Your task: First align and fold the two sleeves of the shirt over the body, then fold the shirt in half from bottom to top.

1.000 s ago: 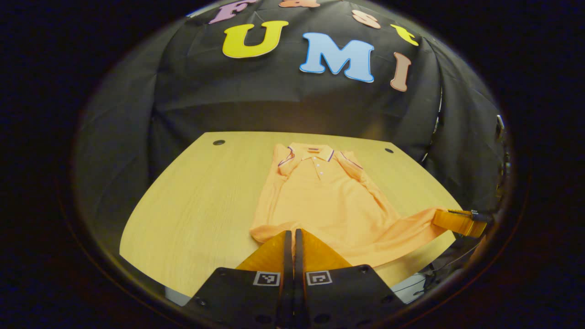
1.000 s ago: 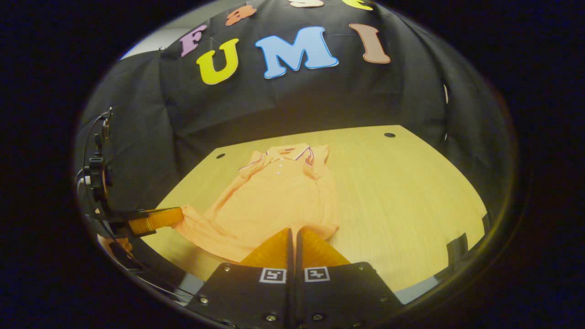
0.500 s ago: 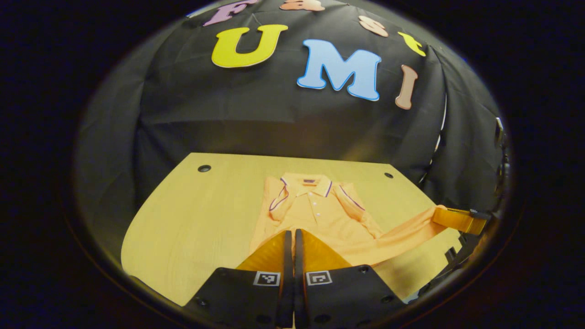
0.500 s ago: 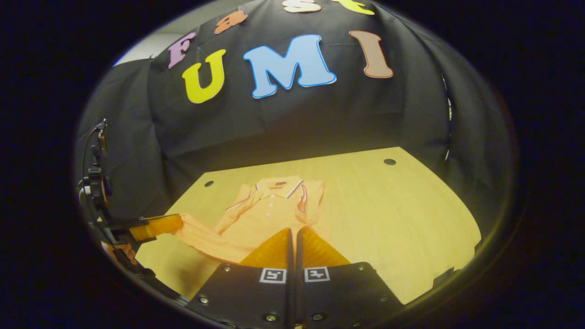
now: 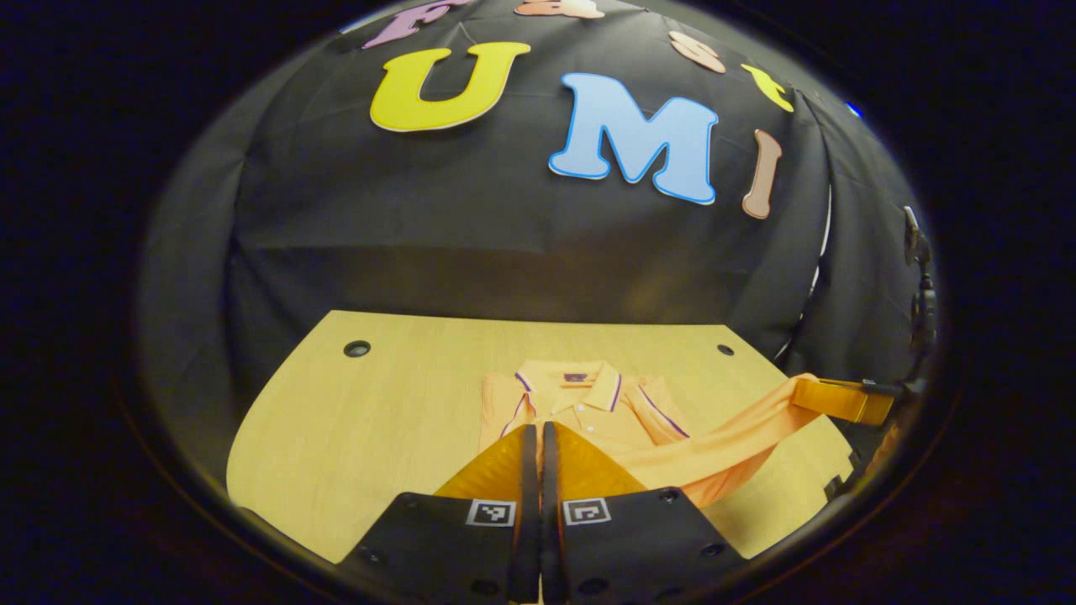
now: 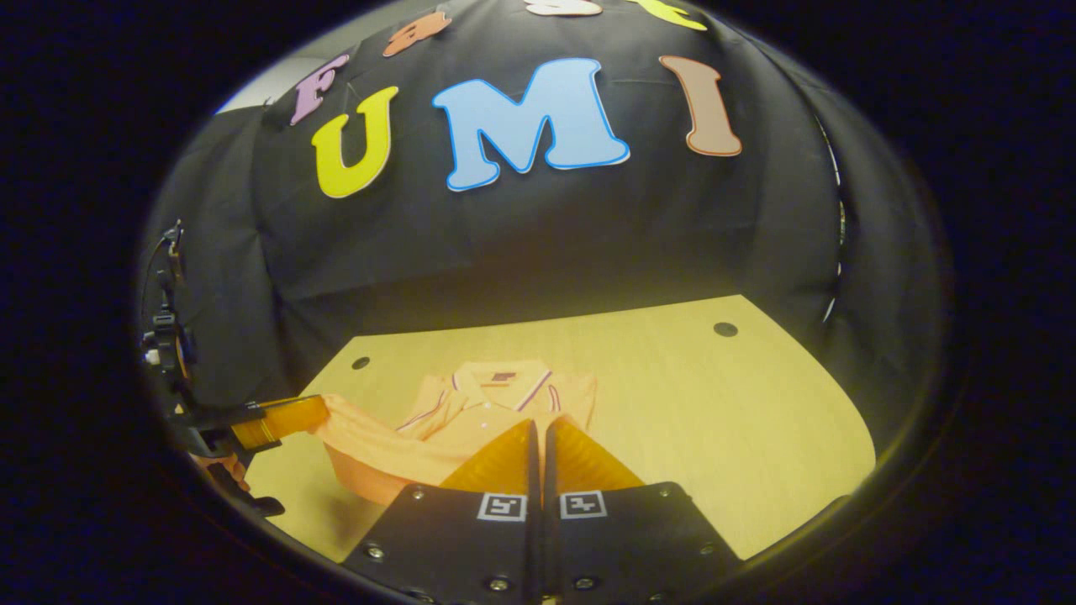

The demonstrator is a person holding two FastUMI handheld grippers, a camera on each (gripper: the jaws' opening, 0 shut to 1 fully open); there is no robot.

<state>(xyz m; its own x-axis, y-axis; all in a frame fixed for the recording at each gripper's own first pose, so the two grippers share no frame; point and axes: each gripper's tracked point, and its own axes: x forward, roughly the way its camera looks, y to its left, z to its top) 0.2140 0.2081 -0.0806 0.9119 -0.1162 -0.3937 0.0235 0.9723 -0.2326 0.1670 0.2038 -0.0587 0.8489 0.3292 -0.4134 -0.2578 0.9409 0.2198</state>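
Surface (image 5: 353,420): pale wood-grain top, two dark round holes near its far edge; shirt (image 5: 572,403): orange polo with striped collar and sleeve trim, lying collar-far on the surface, both sleeves folded over the body, its near hem lifted clear and strung between the two tools; judged light, limp and prone to sag at mid-span, so best taken at the two hem corners and kept level and taut, the fold laid down gently lest the sleeves shift; collar (image 6: 502,380): flat, buttoned placket facing up, toward which the hem is presumably to be carried; left tongs (image 5: 534,437): fingers closed together with no gap, cloth apparently pinched between them at the hem's left corner, tool held low and pointed toward the collar; seen again at the edge of the right gripper view (image 6: 315,409), fabric trailing from the tip; right tongs (image 6: 538,433): likewise clenched on the opposite hem corner, raised slightly above the surface, and visible from the left gripper view (image 5: 799,391) with the hem stretched toward them.
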